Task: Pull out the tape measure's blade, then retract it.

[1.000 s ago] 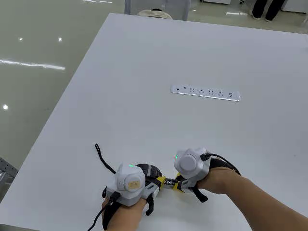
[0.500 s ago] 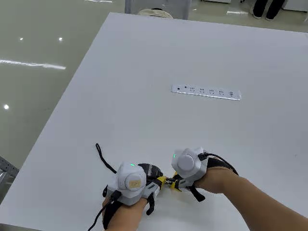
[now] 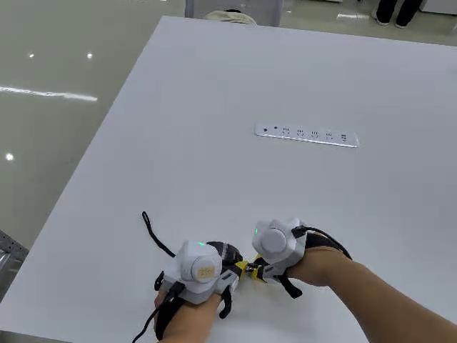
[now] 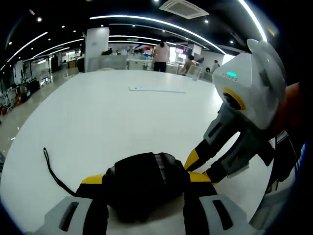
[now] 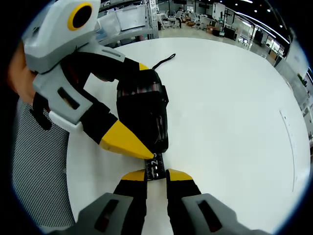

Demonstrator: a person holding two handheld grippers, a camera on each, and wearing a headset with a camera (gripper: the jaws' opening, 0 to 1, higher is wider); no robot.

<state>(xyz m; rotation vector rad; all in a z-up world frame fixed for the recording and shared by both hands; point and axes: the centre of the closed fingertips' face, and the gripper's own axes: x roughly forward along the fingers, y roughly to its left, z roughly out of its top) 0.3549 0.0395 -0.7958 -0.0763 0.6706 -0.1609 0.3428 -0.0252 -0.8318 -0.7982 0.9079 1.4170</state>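
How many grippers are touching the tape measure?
2. The left gripper clamps the black tape measure around its case; the right gripper pinches the blade tip just outside the case.

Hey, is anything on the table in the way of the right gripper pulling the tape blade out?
Nothing visible does. The right gripper pinches the blade, the left gripper clamps the tape measure, and the table to their right is bare. The power strip lies well up the table, off that path.

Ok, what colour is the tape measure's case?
Black. The tape measure's case shows best in the left gripper view.
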